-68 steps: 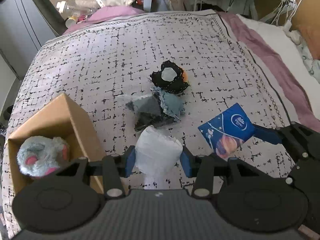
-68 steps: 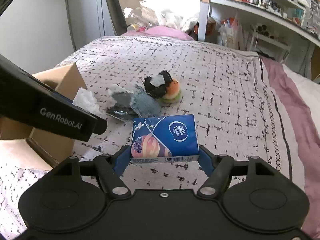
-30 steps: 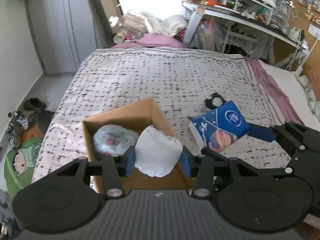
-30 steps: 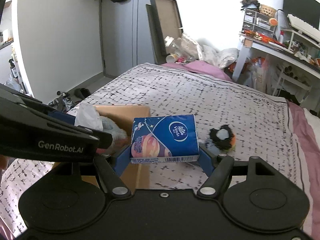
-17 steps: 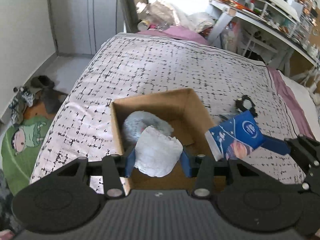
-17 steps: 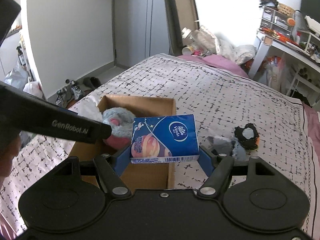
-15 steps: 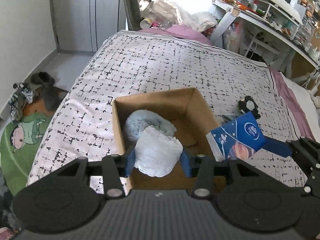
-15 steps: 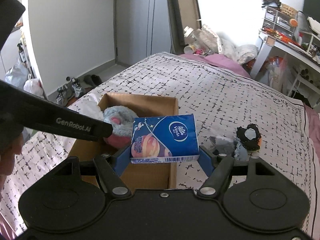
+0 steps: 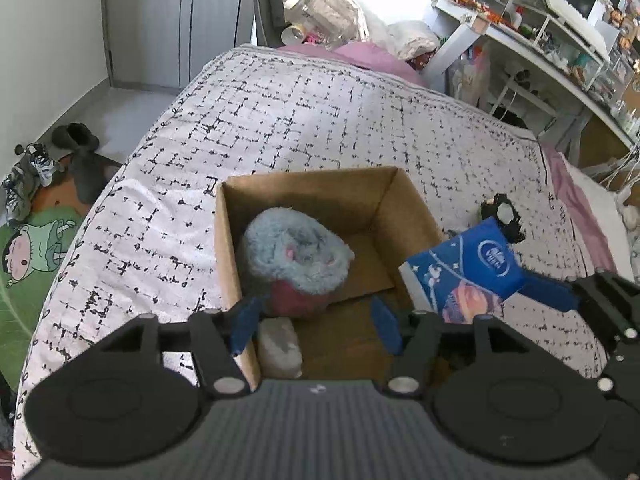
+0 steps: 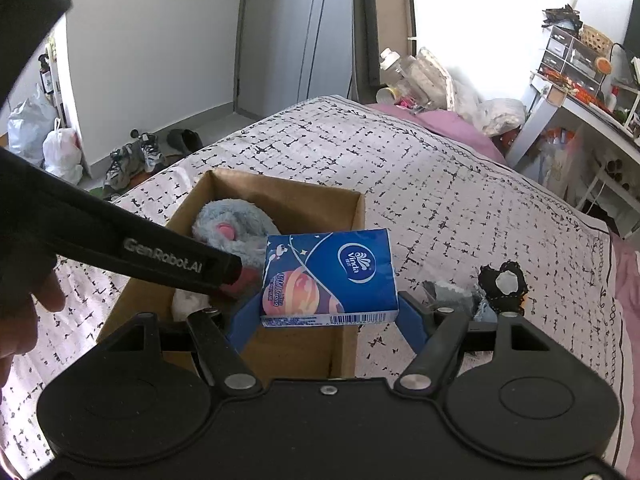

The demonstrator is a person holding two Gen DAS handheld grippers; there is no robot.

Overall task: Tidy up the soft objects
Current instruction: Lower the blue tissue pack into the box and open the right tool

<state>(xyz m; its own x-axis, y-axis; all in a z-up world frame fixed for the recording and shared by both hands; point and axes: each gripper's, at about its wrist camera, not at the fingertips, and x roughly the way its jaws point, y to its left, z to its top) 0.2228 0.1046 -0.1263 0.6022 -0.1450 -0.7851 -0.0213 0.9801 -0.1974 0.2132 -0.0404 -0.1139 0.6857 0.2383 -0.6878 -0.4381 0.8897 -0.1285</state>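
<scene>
A cardboard box (image 9: 230,248) (image 10: 356,216) sits on the patterned bed. Inside lie a grey-blue plush toy (image 9: 296,256) (image 10: 232,220) and a white soft roll (image 9: 278,346) (image 10: 188,300) at the near corner. My left gripper (image 9: 314,322) is open and empty, right above the box's near end. My right gripper (image 10: 326,320) is shut on a blue tissue pack (image 10: 328,276) (image 9: 464,272), held above the box's right wall. A black soft toy (image 10: 502,282) (image 9: 502,218) and grey cloth items (image 10: 452,294) lie on the bed to the right.
The bed's left edge drops to a floor with shoes (image 9: 28,176) and a green mat (image 9: 28,256). A desk with shelves (image 9: 552,56) stands at the back right. Bags and bottles (image 9: 328,4) pile at the bed's far end.
My left gripper opened and let go of the white roll, which now lies in the box's near corner. Both grippers came a little closer over the box. The right still holds the tissue pack.
</scene>
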